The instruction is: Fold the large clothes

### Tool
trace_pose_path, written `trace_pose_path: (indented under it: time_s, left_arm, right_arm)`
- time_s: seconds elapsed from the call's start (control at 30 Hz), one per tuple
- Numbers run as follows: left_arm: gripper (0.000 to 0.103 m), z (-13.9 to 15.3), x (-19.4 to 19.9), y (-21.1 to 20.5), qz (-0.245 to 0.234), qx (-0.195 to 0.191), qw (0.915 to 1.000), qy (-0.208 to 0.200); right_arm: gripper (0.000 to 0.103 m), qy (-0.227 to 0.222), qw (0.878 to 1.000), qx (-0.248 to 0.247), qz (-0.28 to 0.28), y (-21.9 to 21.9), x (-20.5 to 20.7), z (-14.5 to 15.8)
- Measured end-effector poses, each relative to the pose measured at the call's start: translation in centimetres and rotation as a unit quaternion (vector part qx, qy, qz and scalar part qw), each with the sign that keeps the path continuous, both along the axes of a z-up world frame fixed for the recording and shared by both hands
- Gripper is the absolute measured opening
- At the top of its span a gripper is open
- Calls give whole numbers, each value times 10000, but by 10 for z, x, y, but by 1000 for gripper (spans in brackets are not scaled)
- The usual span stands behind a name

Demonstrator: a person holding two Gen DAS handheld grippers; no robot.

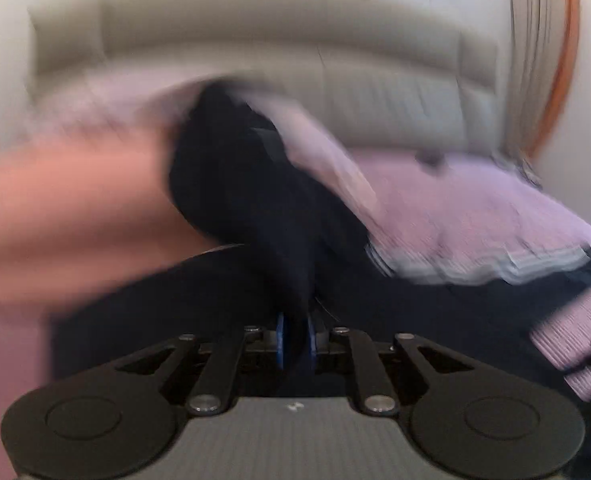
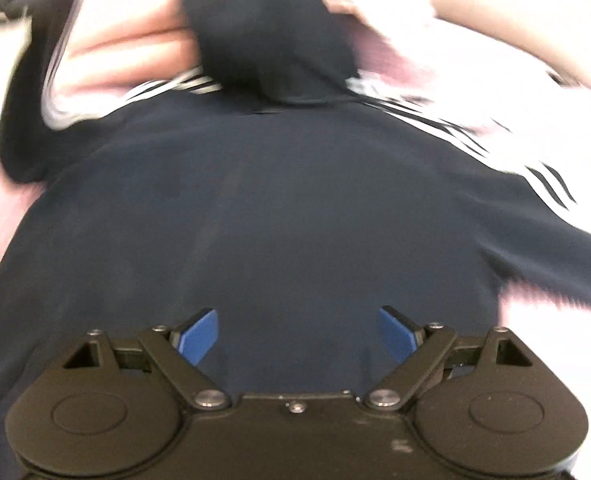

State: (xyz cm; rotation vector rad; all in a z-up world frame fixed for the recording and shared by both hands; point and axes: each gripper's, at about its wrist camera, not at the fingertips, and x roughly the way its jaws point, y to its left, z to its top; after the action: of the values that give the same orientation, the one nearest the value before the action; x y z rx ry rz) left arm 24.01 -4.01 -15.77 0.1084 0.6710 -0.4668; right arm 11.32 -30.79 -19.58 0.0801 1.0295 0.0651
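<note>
1. Left wrist view showed the left gripper [image 1: 295, 340] with its blue pads [image 1: 280, 340] drawn nearly together on a fold of the dark navy garment with white side stripes [image 1: 251, 200]; the cloth rose from between the pads as a dark, bunched ridge running away from the tool.
2. Right wrist view showed the right gripper [image 2: 297, 334] with its blue pads [image 2: 199, 336] spread wide apart and nothing between them; it hung over the broad, flat middle of the navy garment [image 2: 275, 208].
3. Relative to the garment, the pale pink ribbed cloth [image 1: 475, 208] lay under and around it on both sides, and the grey cushioned sofa [image 1: 255, 36] stood beyond it.
4. My judgement: the coming move turned on that lifted ridge. It stood straight ahead of both tools, already in the left gripper, while the right had only flat cloth beneath it. The garment's long axis seemed to run away from the right gripper toward the bunched end.
5. Both pictures were heavily smeared by motion. The garment's hem, its far edges and whether the right pads touched the cloth could not be made out. Orange-trimmed shapes beyond the sofa were cut off and unreadable.
</note>
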Motion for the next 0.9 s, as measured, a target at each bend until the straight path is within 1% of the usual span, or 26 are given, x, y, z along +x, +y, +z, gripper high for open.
trace_pose_path:
  time_s: [0.07, 0.1, 0.13, 0.17, 0.23, 0.27, 0.3, 0.33, 0.37, 0.4, 0.43, 0.47, 0.53, 0.6, 0.67, 0.73, 0.77, 0.8, 0.83, 0.87, 0.9]
  left_arm:
    - [21, -40, 3, -22, 110, 83, 9979, 628]
    - [22, -54, 6, -23, 145, 13, 9963, 850]
    - [22, -65, 10, -20, 166, -71, 9948, 1002]
    - [28, -72, 14, -15, 161, -125, 9938, 1092]
    - [50, -74, 7, -9, 213, -80, 9940, 1071]
    - [54, -70, -2, -2, 225, -33, 9947, 1001]
    - [58, -67, -3, 4, 215, 38, 9956, 907]
    - [60, -61, -9, 9, 216, 160, 9962, 824]
    - [61, -60, -10, 15, 197, 334, 9963, 763]
    - [61, -57, -20, 21, 151, 475, 9960, 735]
    - [61, -54, -21, 28, 135, 630, 9953, 720]
    - [61, -57, -22, 35, 166, 787, 9943, 698]
    - [61, -61, -25, 49, 271, 989, 9925, 663]
    - [61, -62, -26, 67, 516, 1094, 9909, 598]
    - [62, -64, -25, 80, 765, 1111, 9897, 475]
    - [63, -67, -25, 91, 1157, 1201, 9856, 282]
    - [65, -69, -24, 95, 1305, 1175, 9842, 224]
    - [69, -70, -22, 99, 1443, 1123, 9830, 182]
    - [74, -71, -21, 101, 1602, 1122, 9806, 109]
    - [77, -72, -20, 102, 1745, 1165, 9777, 10]
    - [79, -71, -22, 102, 1866, 1235, 9746, -133]
  right_arm:
    - [102, 26, 9983, 390, -426, -31, -4, -4]
    - [102, 34, 9956, 646, -681, -49, -6, -8]
    - [102, 51, 9926, 850, -867, -59, -7, -12]
    - [102, 68, 9890, 1067, -1018, -67, -6, -16]
    - [102, 98, 9791, 1701, -1111, -82, 4, -25]
    - [102, 91, 9739, 1988, -1094, -85, 13, -29]
    - [102, 86, 9695, 2208, -1065, -84, 22, -33]
    - [102, 77, 9673, 2324, -1014, -80, 32, -35]
    - [102, 45, 9659, 2403, -957, -77, 44, -39]
    - [102, 10, 9661, 2412, -923, -72, 55, -42]
    - [103, -45, 9674, 2363, -915, -67, 67, -44]
    - [103, -148, 9694, 2287, -882, -63, 79, -44]
    - [102, -318, 9721, 2193, -775, -58, 100, -41]
    - [102, -361, 9727, 2131, -845, -57, 123, -45]
    - [103, -407, 9709, 2149, -973, -58, 133, -48]
    - [103, -531, 9748, 1975, -893, -53, 145, -47]
    - [98, -607, 9783, 1836, -747, -48, 153, -46]
    - [89, -759, 9808, 1684, -618, -43, 155, -43]
    - [41, -901, 9812, 1605, -582, -40, 154, -40]
    - [12, -1020, 9819, 1464, -633, -38, 153, -35]
    - [12, -1264, 9800, 1352, -734, -38, 147, -25]
